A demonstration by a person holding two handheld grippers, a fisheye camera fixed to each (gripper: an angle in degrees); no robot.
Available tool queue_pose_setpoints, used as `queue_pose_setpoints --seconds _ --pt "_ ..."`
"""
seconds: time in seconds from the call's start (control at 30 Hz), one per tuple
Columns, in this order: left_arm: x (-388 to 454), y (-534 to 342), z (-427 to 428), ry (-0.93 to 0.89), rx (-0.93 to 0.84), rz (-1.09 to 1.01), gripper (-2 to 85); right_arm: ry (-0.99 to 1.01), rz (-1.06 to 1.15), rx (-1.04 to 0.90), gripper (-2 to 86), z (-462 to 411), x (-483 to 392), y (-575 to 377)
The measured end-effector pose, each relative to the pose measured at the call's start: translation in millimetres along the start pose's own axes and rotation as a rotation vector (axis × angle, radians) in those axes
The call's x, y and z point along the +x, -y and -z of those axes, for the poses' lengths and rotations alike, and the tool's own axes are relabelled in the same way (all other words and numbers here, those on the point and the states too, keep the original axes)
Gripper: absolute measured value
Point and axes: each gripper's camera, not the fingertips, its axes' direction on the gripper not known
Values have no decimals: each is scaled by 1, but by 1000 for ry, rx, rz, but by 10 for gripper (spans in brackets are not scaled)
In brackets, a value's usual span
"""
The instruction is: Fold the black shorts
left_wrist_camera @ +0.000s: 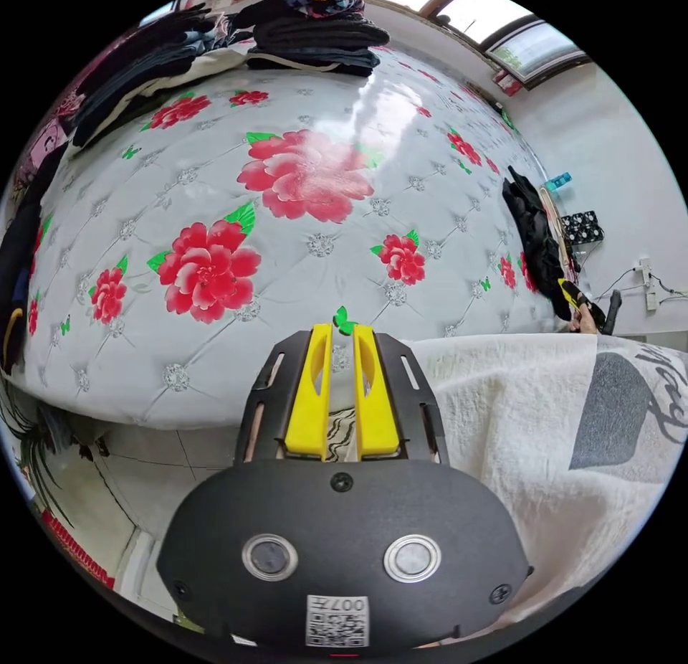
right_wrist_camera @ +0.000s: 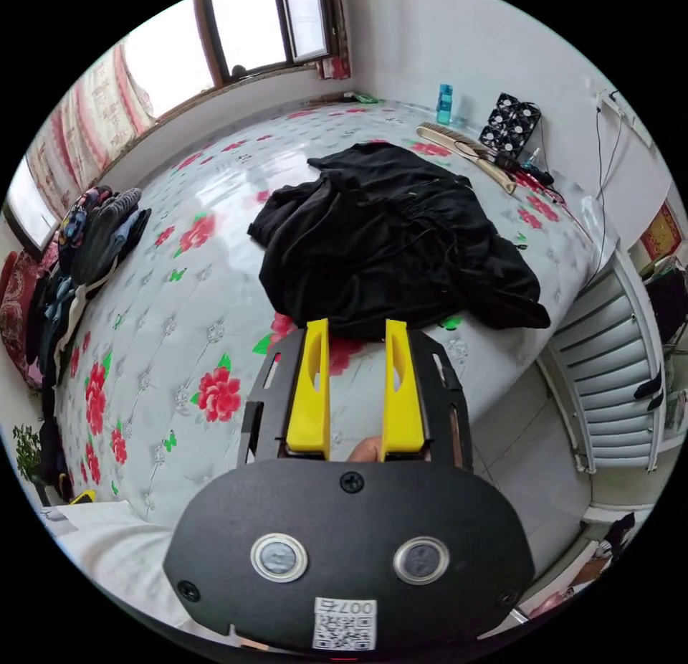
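Right gripper view is showing the crumpled black fabric shorts (right_wrist_camera: 390,244) lying near the floral white bed's (right_wrist_camera: 179,312) edge, right hand-held gripper (right_wrist_camera: 356,356) hovering parted, empty; left hand-held gripper (left_wrist_camera: 343,359) is hovering slightly parted, empty

Black shorts (right_wrist_camera: 390,248), crumpled and unfolded, heaped on the flowered bed (right_wrist_camera: 186,291)

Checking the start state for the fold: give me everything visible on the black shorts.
The black shorts lie crumpled in a loose heap on the flowered bed cover, unfolded, near the bed's edge. The cloth looks thin, matte and soft, with many creases; a gathered band and thin cords run across the upper part. Flaps spread out to several sides. Neither gripper touches them: the right gripper sits just short of the near edge, jaws apart.
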Motion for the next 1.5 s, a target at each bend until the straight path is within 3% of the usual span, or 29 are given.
queue_pose_setpoints --seconds 0.23,0.4,0.47,0.6,0.67,0.8,0.93,1.03,1.13,1.27,1.5 --pt "14 -7 -24 -18 10 80 51 -201 63 -78 95 2 79 63" --pt "21 -13 -43 -40 13 149 51 -94 77 -271 69 -26 115 76" --pt "24 -16 -44 -31 26 162 50 -2 31 -193 53 -3 131 84" --pt "29 -19 -45 4 24 143 50 327 -7 153 25 105 145 116" --pt "28 -18 -44 11 26 130 50 469 103 271 18 161 119 128" --pt "24 -15 -35 11 69 107 50 745 600 384 12 273 -5 108" --pt "15 -22 -21 -9 134 106 50 1073 1088 241 18 318 -154 15" --pt "-1 -38 -15 -23 176 144 53 1311 1233 -21 24 301 -255 -72" --pt "-23 -56 -13 -7 170 201 61 1216 1352 -103 32 283 -323 -167" --pt "-52 -81 -6 48 172 246 63 1063 1418 -172 42 261 -338 -209" --pt "-87 -77 -8 63 150 275 72 817 1025 -261 57 170 -272 -142"
